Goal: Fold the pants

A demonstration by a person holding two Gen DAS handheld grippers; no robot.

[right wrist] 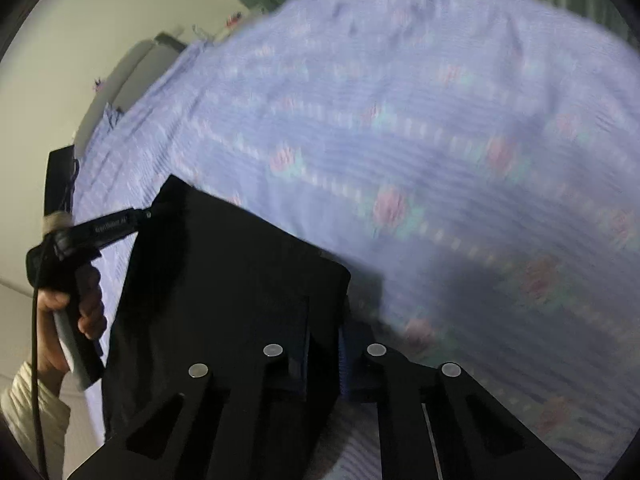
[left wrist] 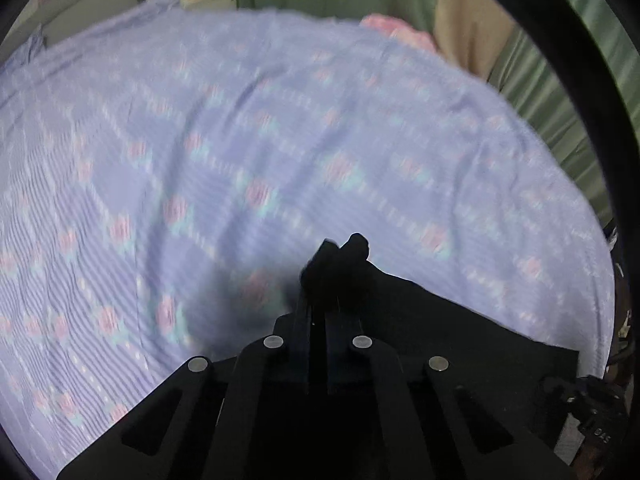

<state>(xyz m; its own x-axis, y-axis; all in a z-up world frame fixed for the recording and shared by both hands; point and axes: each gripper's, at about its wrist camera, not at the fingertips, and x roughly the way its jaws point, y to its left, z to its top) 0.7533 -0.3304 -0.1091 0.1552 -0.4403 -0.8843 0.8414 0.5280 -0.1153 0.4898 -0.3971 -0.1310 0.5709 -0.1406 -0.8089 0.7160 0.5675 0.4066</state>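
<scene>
Gripping black pants (left wrist: 420, 312) (blurred), left gripper (left wrist: 340, 252) and right gripper (right wrist: 324, 320) clamp the fabric.

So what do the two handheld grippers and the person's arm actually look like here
Both are matte black two-finger grippers with slotted linkage arms and round silver pins at the pivots. The left gripper shows this in its own view; the right gripper has ribbed blue pads inside its jaws. Seen from the right wrist, the left one carries white lettering, a grey-and-black handle and a black cable. The cream quilted sleeve covers the wrist.
</scene>
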